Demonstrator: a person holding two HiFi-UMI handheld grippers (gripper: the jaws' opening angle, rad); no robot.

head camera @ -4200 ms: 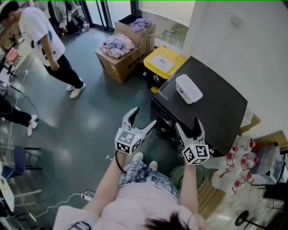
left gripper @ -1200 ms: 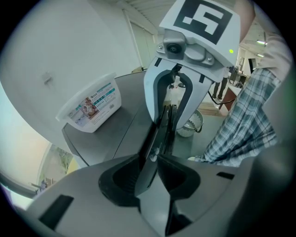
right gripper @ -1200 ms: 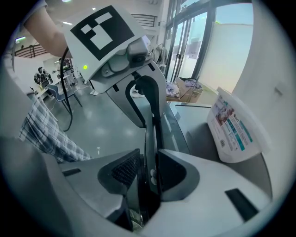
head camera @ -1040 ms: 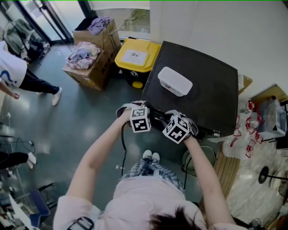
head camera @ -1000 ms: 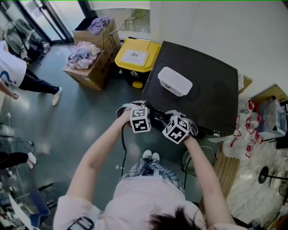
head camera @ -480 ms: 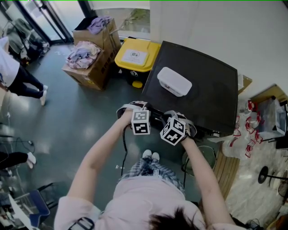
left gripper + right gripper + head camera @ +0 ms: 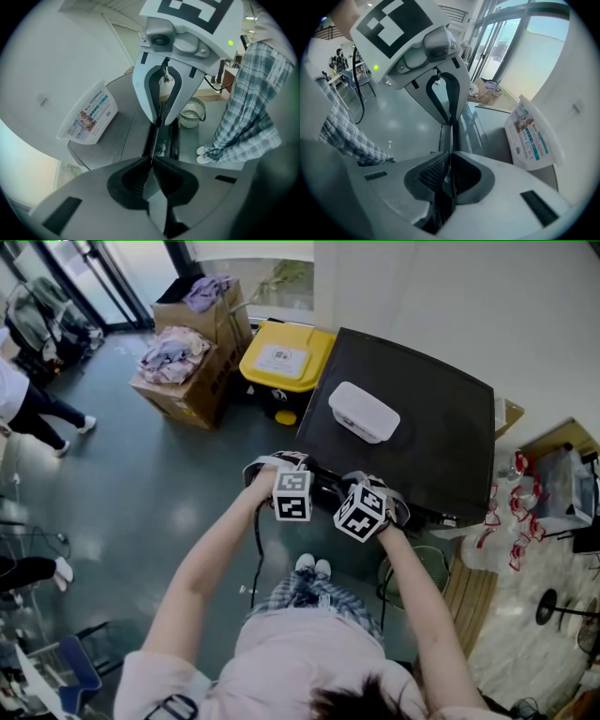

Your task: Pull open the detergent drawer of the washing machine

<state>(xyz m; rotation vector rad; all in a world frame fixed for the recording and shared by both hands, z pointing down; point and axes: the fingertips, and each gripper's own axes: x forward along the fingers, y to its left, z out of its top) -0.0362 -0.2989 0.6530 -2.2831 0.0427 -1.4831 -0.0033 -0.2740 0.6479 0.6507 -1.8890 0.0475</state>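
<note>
We see the left gripper (image 7: 152,161) and the right gripper (image 7: 450,166) facing each other at the front top edge of the dark washing machine (image 7: 422,427). Both pairs of jaws have just been closing and are now clenched on the thin dark front lip of the detergent drawer (image 7: 152,139), which runs from one to the other. How far the drawer is out we cannot tell. On the machine's lid, well back from that edge, lies a white plastic box (image 7: 364,411) with a printed label. A yellow-lidded bin (image 7: 279,360) stands just beside the machine, with cardboard boxes (image 7: 183,381) heaped with clothes next to it. A round wire basket (image 7: 192,112) sits on the floor near our feet. The floor (image 7: 141,493) is glossy grey-green, the wall (image 7: 469,306) behind the machine is white, and a bystander's leg (image 7: 37,409) shows at the left.
</note>
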